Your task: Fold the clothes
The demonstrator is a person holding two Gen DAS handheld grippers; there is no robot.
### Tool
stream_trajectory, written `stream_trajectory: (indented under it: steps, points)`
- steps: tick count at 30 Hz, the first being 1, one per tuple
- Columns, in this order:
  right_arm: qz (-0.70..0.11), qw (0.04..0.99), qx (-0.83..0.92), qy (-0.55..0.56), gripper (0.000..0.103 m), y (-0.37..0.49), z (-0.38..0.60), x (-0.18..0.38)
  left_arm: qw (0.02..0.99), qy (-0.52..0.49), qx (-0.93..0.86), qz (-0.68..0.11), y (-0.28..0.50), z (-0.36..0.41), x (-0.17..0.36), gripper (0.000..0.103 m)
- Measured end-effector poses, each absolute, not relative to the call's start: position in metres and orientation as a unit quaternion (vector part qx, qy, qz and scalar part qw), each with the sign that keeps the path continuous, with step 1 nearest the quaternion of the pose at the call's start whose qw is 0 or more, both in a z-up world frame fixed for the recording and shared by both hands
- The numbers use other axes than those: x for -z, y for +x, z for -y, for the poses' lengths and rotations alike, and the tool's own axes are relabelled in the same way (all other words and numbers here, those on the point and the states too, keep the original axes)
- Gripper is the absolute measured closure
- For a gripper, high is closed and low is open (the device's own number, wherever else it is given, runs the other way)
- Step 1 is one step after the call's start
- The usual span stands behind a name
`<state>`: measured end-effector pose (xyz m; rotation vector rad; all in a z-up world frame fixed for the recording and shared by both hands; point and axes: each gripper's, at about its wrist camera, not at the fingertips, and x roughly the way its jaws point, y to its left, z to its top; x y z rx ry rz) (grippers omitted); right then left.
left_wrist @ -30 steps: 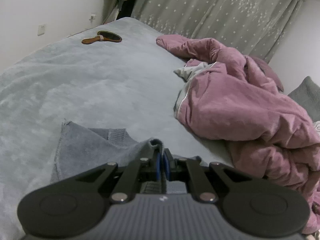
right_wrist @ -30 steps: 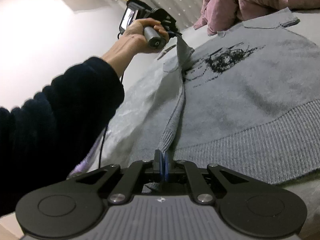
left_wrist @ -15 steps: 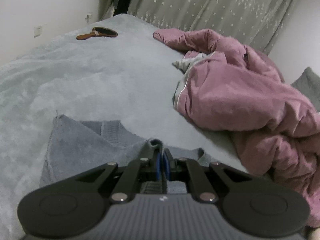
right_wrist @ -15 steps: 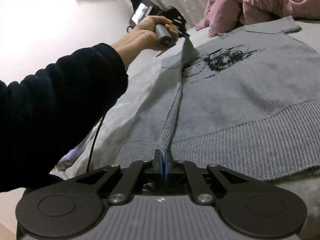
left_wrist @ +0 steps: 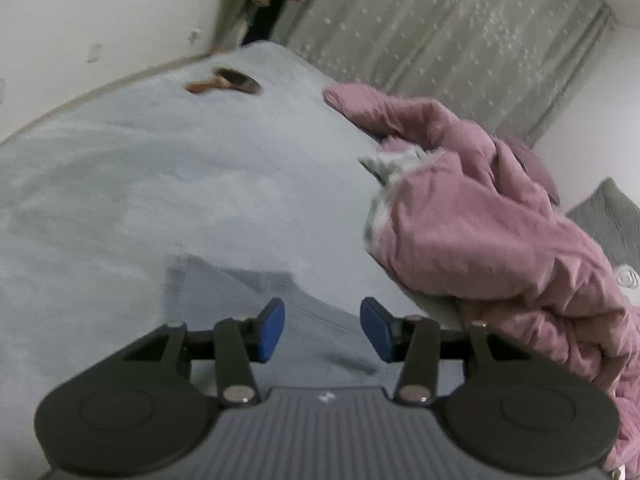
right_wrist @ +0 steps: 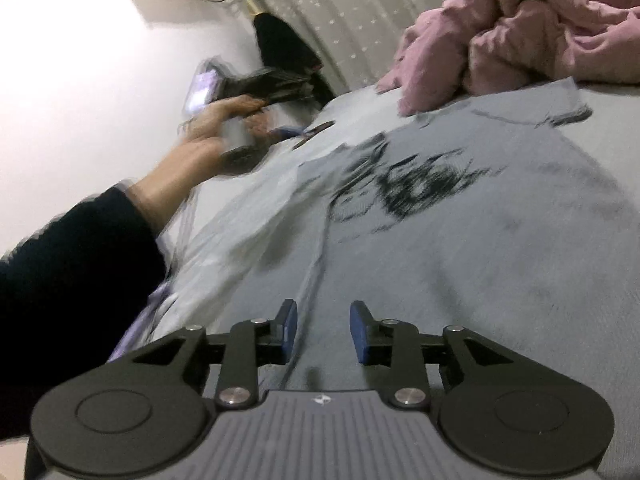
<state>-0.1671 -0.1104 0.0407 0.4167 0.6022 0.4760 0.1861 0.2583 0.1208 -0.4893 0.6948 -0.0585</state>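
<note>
A grey knit sweater (right_wrist: 460,248) with a black printed figure lies spread flat on the bed, with its left side folded inward. Its upper part shows in the left wrist view (left_wrist: 248,304). My left gripper (left_wrist: 322,330) is open and empty, just above the sweater. It also shows blurred in the right wrist view (right_wrist: 276,128), held in a hand. My right gripper (right_wrist: 323,332) is open and empty, low over the sweater's lower part beside the fold line.
A crumpled pink duvet (left_wrist: 500,232) lies at the right of the bed, also in the right wrist view (right_wrist: 520,36). A brown hand mirror (left_wrist: 228,82) lies far back on the grey bedspread (left_wrist: 140,184). Curtains (left_wrist: 440,40) hang behind.
Both grippers have opened and let go of the sweater's edge. The lifted side of the sweater has dropped flat onto the garment. The left hand has drawn away to the left.
</note>
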Motion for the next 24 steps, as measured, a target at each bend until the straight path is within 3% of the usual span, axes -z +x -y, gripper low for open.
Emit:
stream_trajectory:
  steps: [9, 24]
  points:
    - [-0.351, 0.887, -0.235, 0.186, 0.072, -0.051, 0.099, -0.06, 0.887, -0.269, -0.02, -0.375, 0.086, -0.312, -0.096, 0.057]
    - [-0.4, 0.861, -0.29, 0.123, 0.072, 0.026, 0.019, -0.04, 0.884, -0.184, -0.006, -0.43, 0.037, -0.268, -0.047, 0.062]
